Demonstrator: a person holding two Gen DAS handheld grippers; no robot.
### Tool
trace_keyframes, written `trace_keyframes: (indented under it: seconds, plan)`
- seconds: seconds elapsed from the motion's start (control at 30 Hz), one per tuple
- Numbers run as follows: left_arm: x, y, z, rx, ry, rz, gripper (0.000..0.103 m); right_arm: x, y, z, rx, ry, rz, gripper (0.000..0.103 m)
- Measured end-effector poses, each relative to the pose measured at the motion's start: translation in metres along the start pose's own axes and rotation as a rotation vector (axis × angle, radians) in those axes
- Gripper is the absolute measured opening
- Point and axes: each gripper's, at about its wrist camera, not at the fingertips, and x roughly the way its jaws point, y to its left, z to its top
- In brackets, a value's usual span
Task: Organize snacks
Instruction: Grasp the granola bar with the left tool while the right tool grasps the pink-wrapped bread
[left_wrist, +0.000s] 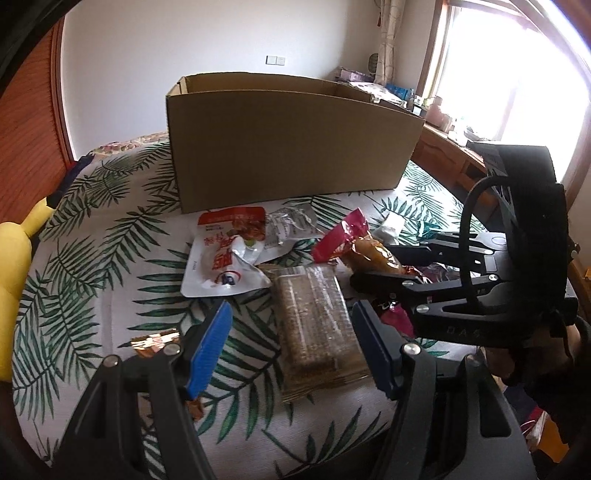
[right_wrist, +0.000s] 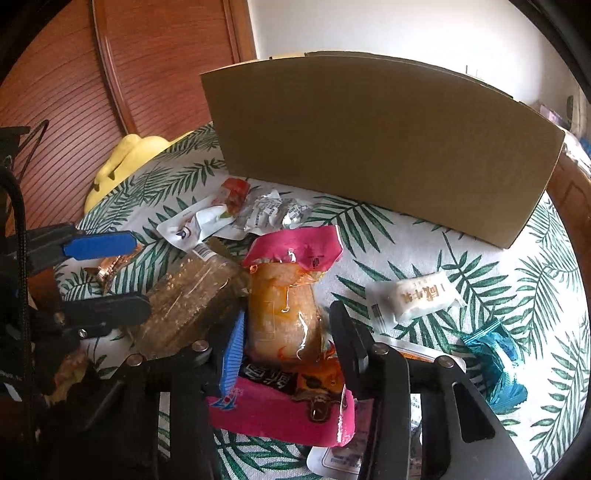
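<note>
Snack packets lie in a heap on a leaf-print bedspread (left_wrist: 92, 240) in front of an open cardboard box (left_wrist: 288, 147) (right_wrist: 369, 147). My right gripper (right_wrist: 291, 339) points down at a pink-topped packet with orange contents (right_wrist: 284, 306). Its blue pad and black finger touch the packet's two sides, shut on it. The left wrist view shows this gripper (left_wrist: 369, 266) at the right, over the same packet (left_wrist: 369, 254). My left gripper (left_wrist: 291, 310) is open, its fingers straddling a clear-wrapped brown grain bar (left_wrist: 314, 325) without touching it.
Around the heap lie a red and white pouch (left_wrist: 225, 258), a silver packet (left_wrist: 288, 225), a small white packet (right_wrist: 413, 299), a blue packet (right_wrist: 495, 362) and a second pink packet (right_wrist: 280, 410). A yellow plush toy (right_wrist: 122, 162) sits by the wooden headboard. A cluttered desk stands under the window.
</note>
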Motion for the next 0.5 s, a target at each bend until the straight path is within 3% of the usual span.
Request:
trace_keyframes:
  seconds: [0.5]
  plan:
    - [0.022,-0.022,0.002,0.029,0.042,-0.013,0.067,-0.030,-0.006,-0.002,0.023,-0.070,-0.004,0.043]
